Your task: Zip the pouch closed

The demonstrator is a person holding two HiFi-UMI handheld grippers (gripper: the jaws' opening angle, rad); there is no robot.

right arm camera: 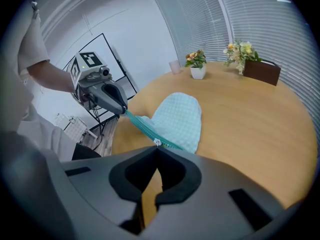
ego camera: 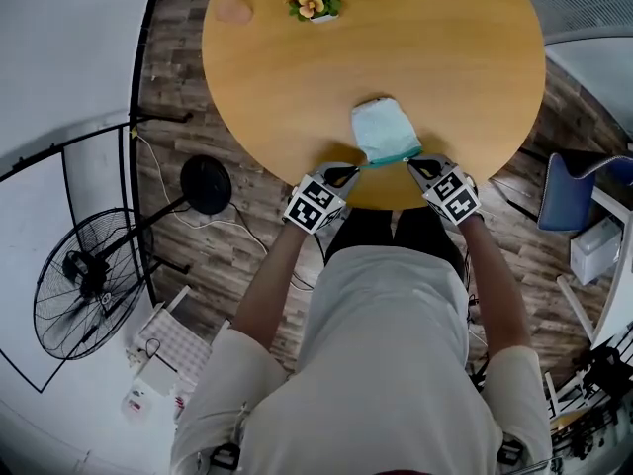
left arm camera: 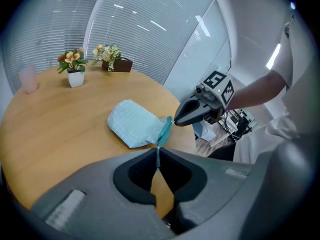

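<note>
Nearest the person, at the near rim of the round table (ego camera: 297, 77), the two grippers face each other with the zipper (right arm camera: 140, 126) stretched between them. The left gripper (left arm camera: 158, 156) has its jaws pressed together on the free end of the teal zipper tape, pinning a thin strip of it between the pads. The right gripper (right arm camera: 157, 146) is likewise clamped tight, with the small pale zipper pull (right arm camera: 157, 142) nipped at the tips of its jaws. The zipper's long axis runs left to right along the near edge of the pouch (ego camera: 384, 129), roughly parallel to the table rim, so the line from one set of jaws to the other is the line the slider must travel. With the left end anchored and the pull held at the right end of the mouth, the coming move probably calls for the right gripper to draw along that axis while the left holds the tape taut. Whether any open stretch remains past the pull cannot be made out. The pouch itself, pale blue checked fabric, lies flat on the wood just beyond the grippers, its rounded body pointing away from the person. Well beyond it stand potted flowers (ego camera: 314, 1) and a pink cup (ego camera: 234, 9), with a brown planter (right arm camera: 260, 69) near the far edge.
</note>
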